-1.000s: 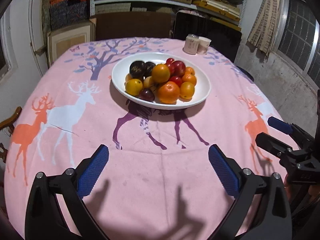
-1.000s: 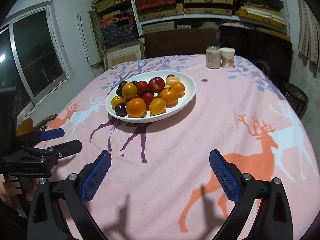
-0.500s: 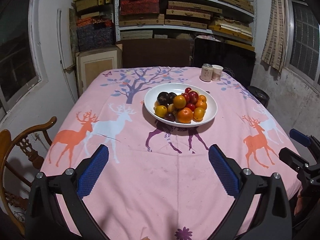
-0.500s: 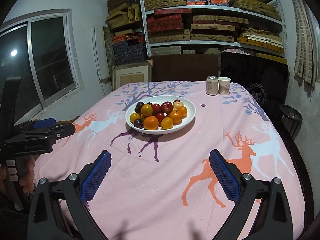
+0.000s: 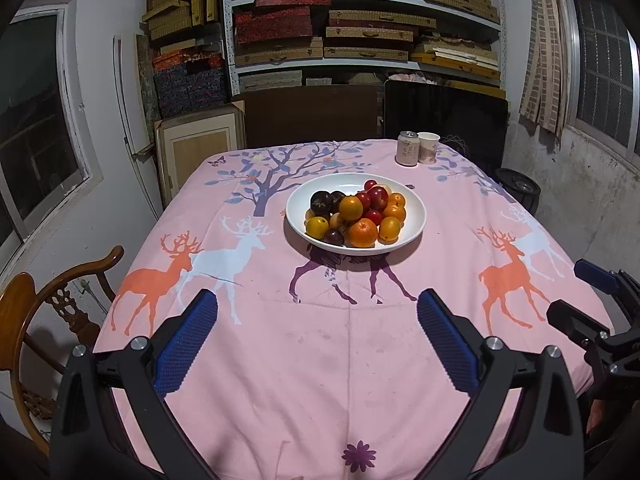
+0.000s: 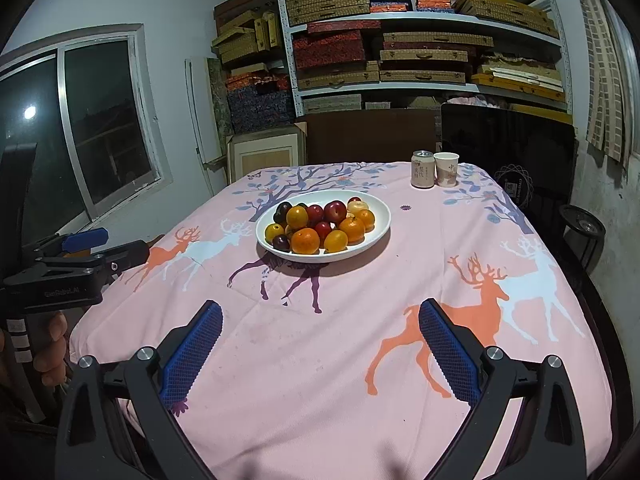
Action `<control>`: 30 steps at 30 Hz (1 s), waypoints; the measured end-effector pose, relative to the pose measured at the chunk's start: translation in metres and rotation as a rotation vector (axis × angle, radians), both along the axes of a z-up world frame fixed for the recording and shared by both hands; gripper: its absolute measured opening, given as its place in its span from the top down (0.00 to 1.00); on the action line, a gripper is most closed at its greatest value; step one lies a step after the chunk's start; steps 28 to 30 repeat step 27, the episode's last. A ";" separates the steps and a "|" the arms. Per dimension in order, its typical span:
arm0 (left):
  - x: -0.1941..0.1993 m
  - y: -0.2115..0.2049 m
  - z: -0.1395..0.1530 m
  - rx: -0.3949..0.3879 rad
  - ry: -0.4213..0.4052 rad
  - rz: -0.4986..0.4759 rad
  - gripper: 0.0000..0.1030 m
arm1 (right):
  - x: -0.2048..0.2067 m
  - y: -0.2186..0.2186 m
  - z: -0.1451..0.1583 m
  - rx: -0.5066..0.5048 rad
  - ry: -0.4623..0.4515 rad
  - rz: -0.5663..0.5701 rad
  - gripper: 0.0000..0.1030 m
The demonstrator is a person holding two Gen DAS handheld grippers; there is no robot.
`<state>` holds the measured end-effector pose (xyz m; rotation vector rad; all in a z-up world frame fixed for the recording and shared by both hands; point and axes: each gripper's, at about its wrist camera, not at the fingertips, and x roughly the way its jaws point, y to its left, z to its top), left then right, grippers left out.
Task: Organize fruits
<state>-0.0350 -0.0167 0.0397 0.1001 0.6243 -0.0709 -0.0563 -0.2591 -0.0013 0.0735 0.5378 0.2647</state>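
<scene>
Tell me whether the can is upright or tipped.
Upright: the can stands on its base beside the paper cup, top rim facing up.

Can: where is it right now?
In both views the can stands upright at the table's far right end, touching or nearly touching the paper cup on its right, beyond the fruit bowl.

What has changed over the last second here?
Both hand-held grippers, left and right, have pulled back from the bowl toward the near table edge, open and empty. The fruit, can and cup stayed put.
</scene>
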 end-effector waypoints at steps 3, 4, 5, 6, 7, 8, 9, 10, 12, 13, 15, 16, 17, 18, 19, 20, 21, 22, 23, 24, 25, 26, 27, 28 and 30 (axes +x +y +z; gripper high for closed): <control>0.001 -0.003 -0.002 0.001 0.007 -0.014 0.05 | 0.002 -0.001 -0.003 0.005 0.014 0.000 0.04; 0.000 -0.006 -0.003 0.008 0.009 -0.022 0.05 | 0.002 -0.001 -0.004 0.007 0.019 0.000 0.04; 0.000 -0.008 -0.003 0.013 0.008 -0.029 0.05 | 0.003 -0.001 -0.005 0.010 0.022 0.000 0.04; -0.001 -0.011 -0.003 0.019 0.006 -0.034 0.05 | 0.003 -0.002 -0.006 0.012 0.025 -0.001 0.04; -0.002 -0.012 -0.003 0.024 0.004 -0.038 0.05 | 0.003 -0.002 -0.007 0.015 0.028 -0.003 0.04; -0.002 -0.013 -0.003 0.027 0.001 -0.040 0.05 | 0.003 -0.002 -0.007 0.017 0.029 -0.003 0.04; -0.002 -0.014 -0.003 0.028 0.001 -0.038 0.05 | 0.004 -0.003 -0.008 0.018 0.030 -0.004 0.04; -0.001 -0.014 -0.003 0.030 -0.002 -0.030 0.05 | 0.004 -0.003 -0.008 0.017 0.031 -0.005 0.04; 0.000 -0.012 -0.003 0.029 -0.009 -0.008 0.05 | 0.003 -0.002 -0.008 0.017 0.028 -0.006 0.04; 0.000 -0.011 -0.003 0.026 -0.016 0.000 0.05 | 0.003 -0.002 -0.008 0.017 0.028 -0.006 0.04; 0.000 -0.009 -0.003 0.028 -0.029 0.011 0.05 | 0.003 -0.003 -0.008 0.018 0.029 -0.006 0.04; 0.000 -0.009 -0.003 0.026 -0.032 0.014 0.05 | 0.003 -0.003 -0.008 0.019 0.031 -0.006 0.04; 0.000 -0.008 -0.003 0.025 -0.030 0.013 0.05 | 0.003 -0.002 -0.008 0.019 0.031 -0.006 0.04; 0.000 -0.009 -0.003 0.027 -0.031 0.003 0.05 | 0.003 -0.002 -0.008 0.020 0.032 -0.006 0.04; -0.001 -0.010 -0.003 0.033 -0.035 -0.010 0.05 | 0.003 -0.002 -0.008 0.020 0.032 -0.005 0.04; -0.003 -0.012 -0.003 0.041 -0.046 -0.021 0.05 | 0.003 -0.003 -0.008 0.019 0.031 -0.005 0.04; -0.005 -0.013 -0.003 0.050 -0.053 -0.023 0.05 | 0.003 -0.002 -0.008 0.019 0.030 -0.004 0.04; -0.006 -0.014 -0.002 0.052 -0.059 -0.021 0.05 | 0.004 -0.002 -0.008 0.019 0.031 -0.004 0.04; -0.006 -0.013 -0.002 0.047 -0.061 -0.019 0.05 | 0.004 -0.002 -0.008 0.019 0.032 -0.004 0.04; -0.006 -0.012 -0.002 0.039 -0.059 -0.017 0.05 | 0.004 -0.002 -0.008 0.018 0.033 -0.003 0.04; -0.005 -0.010 -0.002 0.031 -0.055 -0.010 0.05 | 0.003 -0.002 -0.008 0.018 0.034 -0.002 0.04; -0.004 -0.009 -0.002 0.025 -0.052 -0.001 0.05 | 0.003 -0.002 -0.008 0.018 0.035 -0.001 0.04; -0.003 -0.007 -0.002 0.019 -0.050 0.007 0.05 | 0.004 -0.002 -0.008 0.017 0.035 -0.002 0.04; -0.003 -0.007 -0.002 0.019 -0.050 0.007 0.05 | 0.004 -0.002 -0.008 0.017 0.035 -0.002 0.04; -0.003 -0.007 -0.002 0.019 -0.050 0.007 0.05 | 0.004 -0.002 -0.008 0.017 0.035 -0.002 0.04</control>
